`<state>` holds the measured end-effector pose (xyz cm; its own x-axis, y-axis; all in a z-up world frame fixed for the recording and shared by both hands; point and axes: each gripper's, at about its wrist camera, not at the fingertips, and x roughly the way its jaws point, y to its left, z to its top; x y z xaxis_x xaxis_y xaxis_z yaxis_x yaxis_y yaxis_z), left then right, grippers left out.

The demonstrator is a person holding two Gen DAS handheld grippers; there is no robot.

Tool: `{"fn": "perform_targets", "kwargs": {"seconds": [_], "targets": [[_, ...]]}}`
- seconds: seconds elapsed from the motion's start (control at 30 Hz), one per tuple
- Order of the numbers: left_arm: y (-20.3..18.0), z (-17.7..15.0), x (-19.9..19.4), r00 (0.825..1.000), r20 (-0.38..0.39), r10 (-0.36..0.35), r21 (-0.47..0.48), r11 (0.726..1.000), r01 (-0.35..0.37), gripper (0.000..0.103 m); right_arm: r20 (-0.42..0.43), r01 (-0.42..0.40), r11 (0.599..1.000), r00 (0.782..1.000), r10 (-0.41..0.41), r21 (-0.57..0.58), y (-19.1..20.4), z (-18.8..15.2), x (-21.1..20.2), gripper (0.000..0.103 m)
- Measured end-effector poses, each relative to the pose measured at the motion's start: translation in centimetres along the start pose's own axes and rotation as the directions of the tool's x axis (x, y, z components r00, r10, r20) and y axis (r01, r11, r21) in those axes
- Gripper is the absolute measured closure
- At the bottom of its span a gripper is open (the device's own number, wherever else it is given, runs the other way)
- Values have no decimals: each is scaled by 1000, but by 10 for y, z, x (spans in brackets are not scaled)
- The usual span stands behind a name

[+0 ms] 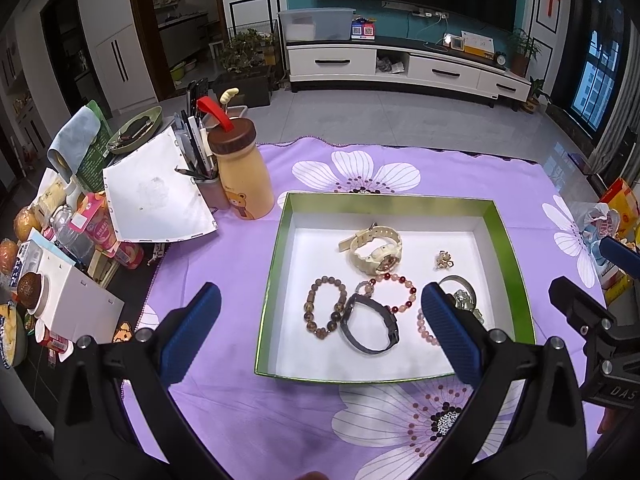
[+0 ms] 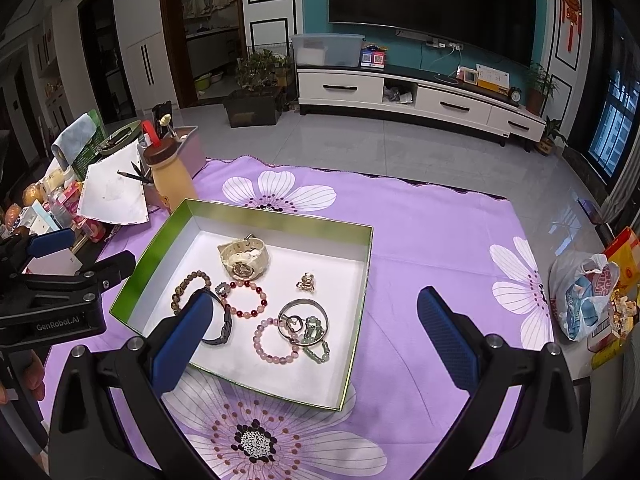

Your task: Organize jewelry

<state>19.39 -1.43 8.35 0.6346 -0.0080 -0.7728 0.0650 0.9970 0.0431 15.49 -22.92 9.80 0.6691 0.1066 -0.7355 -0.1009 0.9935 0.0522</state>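
Observation:
A green-walled white box (image 1: 276, 264) (image 2: 360, 304) on the purple flowered cloth holds the jewelry: a cream watch (image 1: 376, 250) (image 2: 244, 258), a brown bead bracelet (image 1: 325, 307) (image 2: 188, 286), a dark band (image 1: 370, 324) (image 2: 224, 330), a red bead bracelet (image 1: 394, 292) (image 2: 246, 296), a pink bead bracelet (image 2: 274, 340), a silver bangle (image 2: 303, 316) with a green piece, and a small gold brooch (image 1: 444, 260) (image 2: 306, 282). My left gripper (image 1: 320, 332) is open and empty above the box's near half. My right gripper (image 2: 316, 344) is open and empty above the box's near right corner.
A yellow bear bottle (image 1: 242, 176) (image 2: 170, 176), a pen cup (image 1: 210, 188), a white paper (image 1: 154, 196) and cluttered packets stand left of the cloth. A plastic bag (image 2: 584, 300) with snacks lies at the right edge. Beyond the table are tiled floor and a TV cabinet.

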Motion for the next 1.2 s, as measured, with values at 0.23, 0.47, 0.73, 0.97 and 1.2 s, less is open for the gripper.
{"fn": "perform_targets", "kwargs": {"seconds": [0.23,0.47,0.73,0.97,1.2], "targets": [[1,-1,2,1000,2,0,-1,1000,0,2,0,0,1000,1000,0,-1,0,0,0,1],[1,-2,0,1000,16,2,0,1000,-2,2,-3,0,1000,1000,0,-1,0,-1,1,1],[1,-2,-1,1000,10,18,-5,1000,-18,2,-1,1,1000,1000,-1,0,-1,-3,2,1],[1,-2,0,1000,6,22,-7,1000,-22,2,-2,4,1000,1000,-4,-2,-1,-4,3,1],[2,-2,0,1000,6,25,-7,1000,-25,2,-2,3,1000,1000,-3,-2,-1,-4,3,1]]}}
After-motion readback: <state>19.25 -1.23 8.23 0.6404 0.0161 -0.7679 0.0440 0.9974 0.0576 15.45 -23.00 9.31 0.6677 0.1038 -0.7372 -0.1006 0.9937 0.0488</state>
